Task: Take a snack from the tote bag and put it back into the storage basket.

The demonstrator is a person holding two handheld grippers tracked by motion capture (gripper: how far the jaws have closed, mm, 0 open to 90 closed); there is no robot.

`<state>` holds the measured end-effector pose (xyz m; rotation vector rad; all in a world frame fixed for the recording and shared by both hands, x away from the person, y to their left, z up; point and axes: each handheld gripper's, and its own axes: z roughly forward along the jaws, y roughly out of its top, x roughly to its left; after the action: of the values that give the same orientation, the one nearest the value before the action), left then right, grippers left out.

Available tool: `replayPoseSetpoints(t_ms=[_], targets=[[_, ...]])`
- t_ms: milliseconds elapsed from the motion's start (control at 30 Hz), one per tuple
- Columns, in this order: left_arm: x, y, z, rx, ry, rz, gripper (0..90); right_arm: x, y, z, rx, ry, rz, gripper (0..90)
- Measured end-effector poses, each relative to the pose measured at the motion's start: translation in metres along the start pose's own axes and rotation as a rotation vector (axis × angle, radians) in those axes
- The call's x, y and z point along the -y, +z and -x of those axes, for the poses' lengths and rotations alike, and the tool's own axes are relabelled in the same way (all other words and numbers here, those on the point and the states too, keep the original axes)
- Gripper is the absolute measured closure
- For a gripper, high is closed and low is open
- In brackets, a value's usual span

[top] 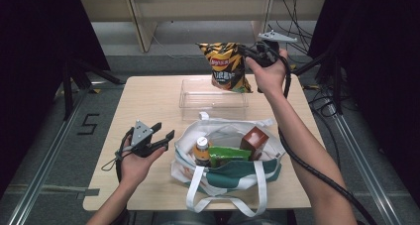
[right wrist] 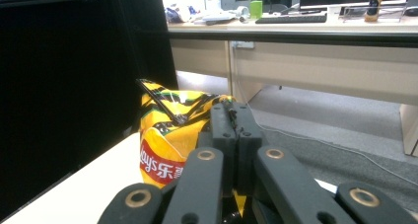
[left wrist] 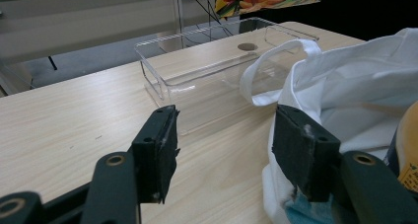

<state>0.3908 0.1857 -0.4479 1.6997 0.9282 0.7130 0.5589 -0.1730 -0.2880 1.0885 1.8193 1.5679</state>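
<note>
A light wooden tabletop [top: 148, 106] is standing on grey floor between dark curtains. In the upper middle of the high view, the right gripper [top: 253, 54] is clenching its jaws on the top edge of the chip bag [top: 227, 66], which is hanging over the clear box [top: 213, 103]. At lower left, the left gripper [top: 166, 138] is resting released beside the white tote bag [top: 223, 180]. The right gripper view is showing a desk with a keyboard [right wrist: 291, 19].

Grey floor [top: 74, 140], black curtains [top: 29, 31], wooden desk [right wrist: 315, 51] beyond the table [top: 148, 106].

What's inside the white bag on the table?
Inside the white bag sit an orange-capped bottle, a green packet and a brown box. Anything underneath them is covered.
</note>
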Motion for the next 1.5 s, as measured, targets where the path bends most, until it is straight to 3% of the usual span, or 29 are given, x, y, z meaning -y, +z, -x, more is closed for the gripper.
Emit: replayPoseSetpoints(t_ms=[200,433,633,667,1267,1500], targets=[[0.000,0.001,0.000,0.002,-0.002,0.001,42.4,0.001,0.003,0.002,-0.004,-0.009,-0.008,90.0],[0.000,0.001,0.001,0.003,0.001,0.001,42.4,0.002,0.007,0.000,-0.001,0.014,-0.015,90.0],[0.000,0.001,0.001,0.005,0.005,0.001,42.4,0.002,0.013,0.000,-0.007,-0.012,-0.015,90.0],[0.000,0.001,0.001,0.005,0.005,0.001,42.4,0.002,0.013,-0.002,-0.005,0.007,-0.020,90.0],[0.001,0.001,0.001,0.006,0.001,0.001,42.3,0.003,0.024,-0.004,-0.011,-0.002,-0.030,90.0],[0.001,0.001,0.001,0.009,0.001,0.001,42.3,0.003,0.029,-0.004,-0.009,0.017,-0.039,90.0]])
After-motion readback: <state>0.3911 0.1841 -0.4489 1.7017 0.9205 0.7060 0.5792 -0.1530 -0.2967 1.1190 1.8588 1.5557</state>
